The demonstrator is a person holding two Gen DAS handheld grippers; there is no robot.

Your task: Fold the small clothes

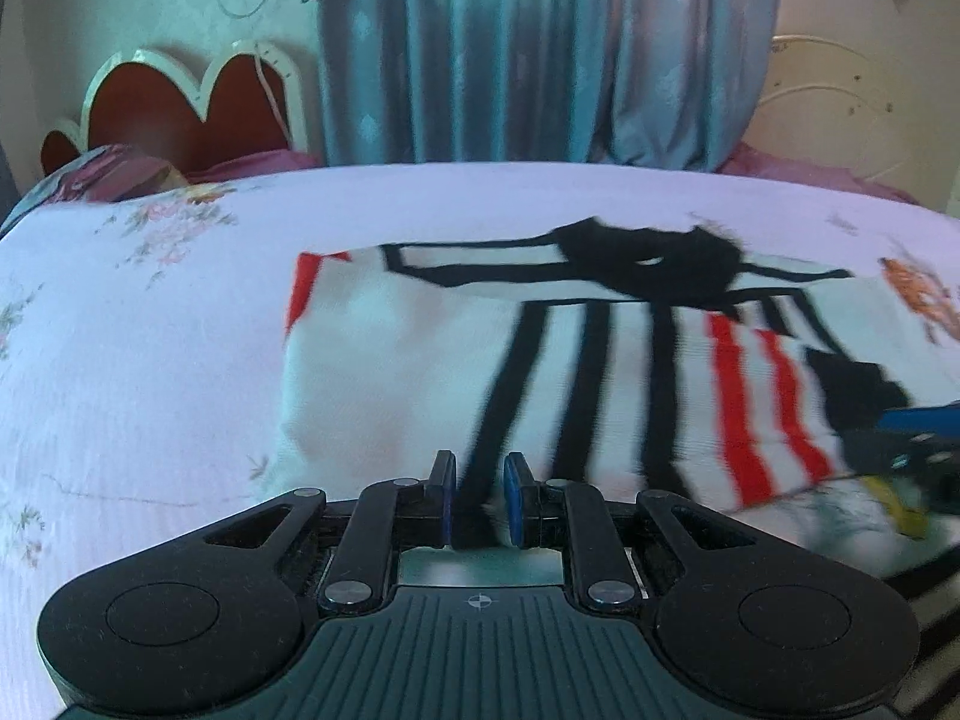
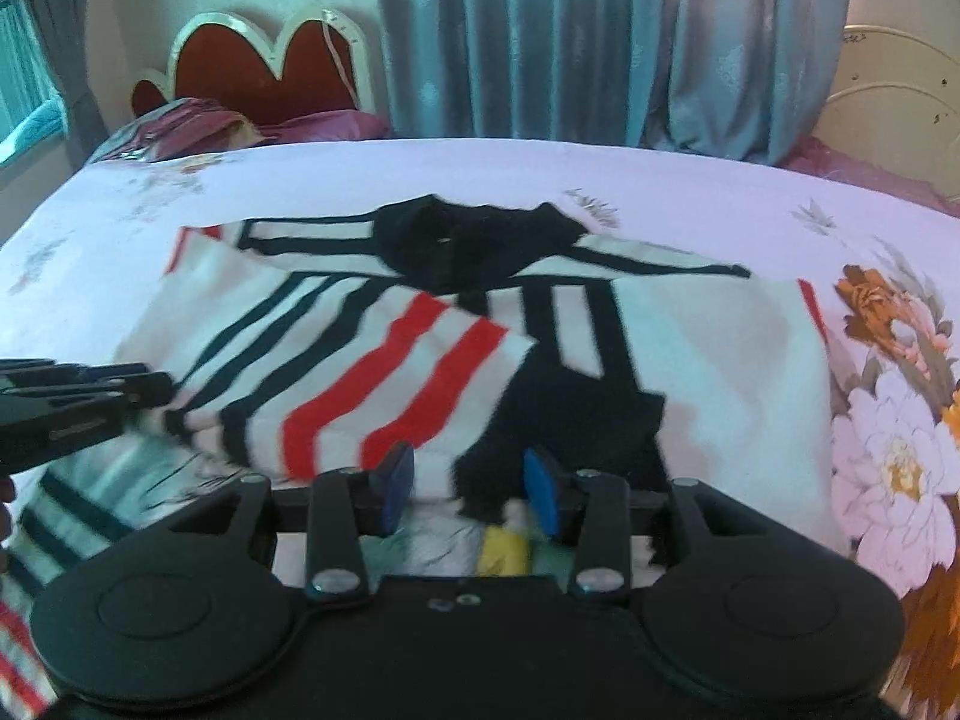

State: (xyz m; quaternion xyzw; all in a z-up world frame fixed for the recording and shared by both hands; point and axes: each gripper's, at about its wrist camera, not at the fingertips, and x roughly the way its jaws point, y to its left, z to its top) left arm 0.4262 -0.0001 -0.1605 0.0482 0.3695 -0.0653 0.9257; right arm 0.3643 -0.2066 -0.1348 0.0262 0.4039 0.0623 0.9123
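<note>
A white shirt point(image 1: 390, 372) with black and red stripes and a black collar point(image 1: 648, 264) lies spread on the bed. Its lower part is folded up over the body, so the red stripes point(image 2: 384, 372) face up. My left gripper point(image 1: 479, 486) is shut on the near edge of the shirt, with a black stripe pinched between its blue pads. It also shows at the left of the right wrist view, where the left gripper point(image 2: 150, 390) holds the fold's corner. My right gripper point(image 2: 467, 480) stands open over the shirt's black edge point(image 2: 570, 408), the cloth loose between its fingers. Its tip, the right gripper point(image 1: 912, 438), appears at the right edge.
The bed has a pale floral sheet point(image 1: 150, 360), with large flowers point(image 2: 894, 450) on the right. A red headboard point(image 1: 180, 102) and a pillow point(image 1: 114, 171) are at the far left, blue curtains point(image 1: 540, 48) behind. Another striped cloth point(image 2: 60, 510) and something yellow point(image 2: 504, 546) lie near me.
</note>
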